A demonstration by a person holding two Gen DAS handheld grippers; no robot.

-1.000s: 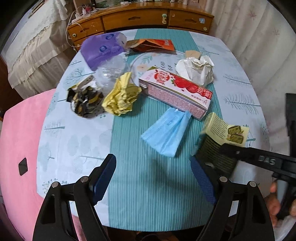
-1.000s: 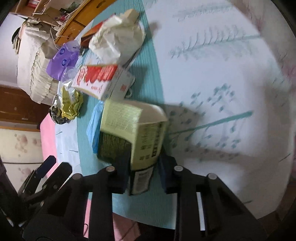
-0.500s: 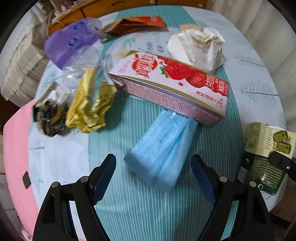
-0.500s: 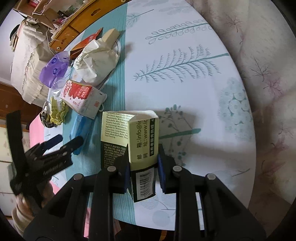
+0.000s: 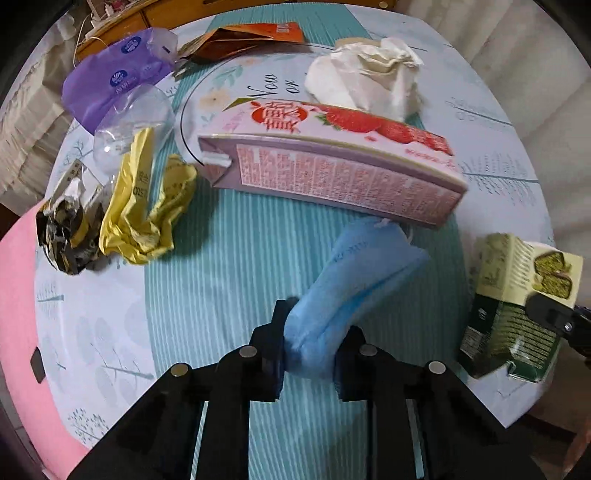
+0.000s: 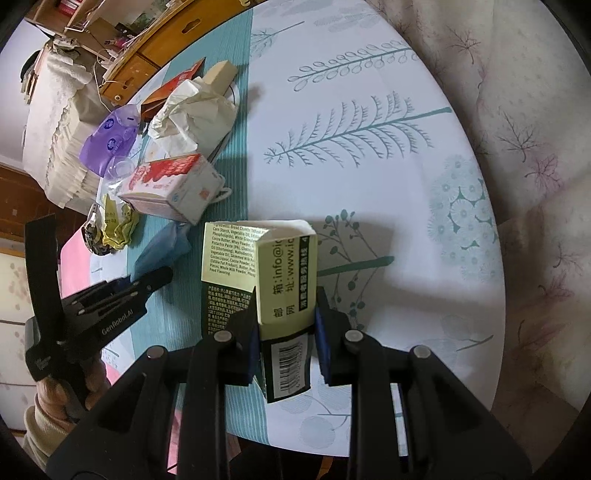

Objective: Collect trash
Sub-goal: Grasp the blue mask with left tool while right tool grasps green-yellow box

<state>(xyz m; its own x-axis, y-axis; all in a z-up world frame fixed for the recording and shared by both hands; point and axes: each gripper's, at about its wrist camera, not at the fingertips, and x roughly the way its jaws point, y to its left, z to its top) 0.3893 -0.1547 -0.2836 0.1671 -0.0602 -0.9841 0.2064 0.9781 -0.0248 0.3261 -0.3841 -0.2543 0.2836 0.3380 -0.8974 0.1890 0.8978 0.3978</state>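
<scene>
A blue face mask (image 5: pixel 362 266) lies on the teal strip of the round table (image 5: pixel 92 314). My left gripper (image 5: pixel 312 332) points straight down, its jaws closing onto the mask's near end, and the pads pinch it into a bunch. In the right wrist view the mask (image 6: pixel 159 247) shows just ahead of that gripper (image 6: pixel 155 277). My right gripper (image 6: pixel 284 332) is shut on a green and cream snack box (image 6: pixel 280 266), held above the table's right side. The box (image 5: pixel 517 302) also appears at the right of the left wrist view.
Behind the mask lies a pink strawberry carton (image 5: pixel 332 166). A yellow wrapper (image 5: pixel 147 206), a black-gold wrapper (image 5: pixel 66 229), a clear cup (image 5: pixel 129 125) and a purple bag (image 5: pixel 110 81) are left. Crumpled white paper (image 5: pixel 365 81) and an orange packet (image 5: pixel 251 35) lie behind. A pink seat (image 5: pixel 14 314) borders the table.
My left gripper came down over the mask with open jaws, then shut on its near end. The right gripper lifted the snack box slightly, then held still.
</scene>
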